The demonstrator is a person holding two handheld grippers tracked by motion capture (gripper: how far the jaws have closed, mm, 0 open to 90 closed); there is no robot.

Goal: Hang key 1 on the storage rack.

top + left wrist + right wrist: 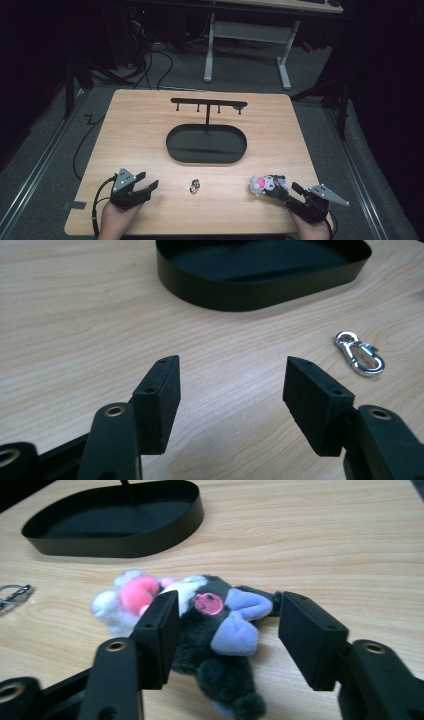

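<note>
A small plush toy (200,650), dark grey with a pink, white and lilac front, lies on the wooden table (150,130) at the front right (264,183). My right gripper (230,605) stands open around it: the left pad (160,630) is close against the toy, and the right pad (310,640) is clear of it. In the high view that right gripper (283,190) reaches in from the right corner. A silver snap clasp (360,354) lies loose at the front middle (195,186). My left gripper (230,385) is open with nothing between its pads, left of the clasp (148,179).
A black oval tray (206,159) sits mid-table, with a thin black post and a hooked crossbar (207,103) rising from its back. Its wall (240,295) shows ahead of the left gripper and also far left of the right gripper (115,542). A desk frame (247,35) stands beyond the table.
</note>
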